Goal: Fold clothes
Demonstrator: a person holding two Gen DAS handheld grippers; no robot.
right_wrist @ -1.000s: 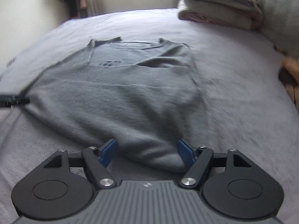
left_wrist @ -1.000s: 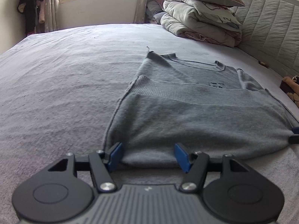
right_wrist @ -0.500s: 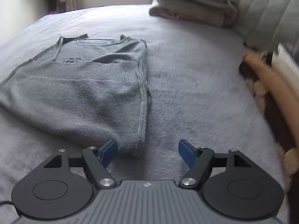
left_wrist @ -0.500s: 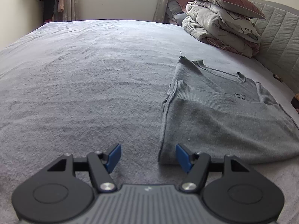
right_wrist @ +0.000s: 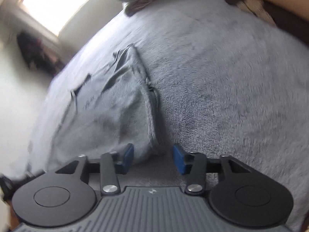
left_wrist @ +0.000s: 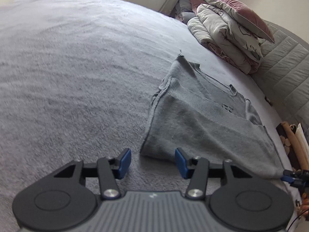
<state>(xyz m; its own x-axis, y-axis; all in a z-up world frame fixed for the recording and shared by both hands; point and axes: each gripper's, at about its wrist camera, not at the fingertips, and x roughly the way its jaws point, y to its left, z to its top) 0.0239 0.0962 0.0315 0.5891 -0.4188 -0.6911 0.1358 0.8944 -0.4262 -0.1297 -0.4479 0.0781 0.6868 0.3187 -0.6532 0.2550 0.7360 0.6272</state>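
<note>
Grey fleecy bedspread spread wide, folded grey knit sweater laid at two o'clock, stacked bedding beyond, left gripper and right gripper held agape, nothing grasped.

Grey bedspread — folded duvets, pink pillow by quilted headboard.

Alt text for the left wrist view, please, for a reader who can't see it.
A partly folded grey sweater lies on a grey bedspread, its near corner just ahead of the open, empty left gripper. Folded bedding with a pillow is stacked by the headboard; the right gripper shows at the frame's right edge.
</note>
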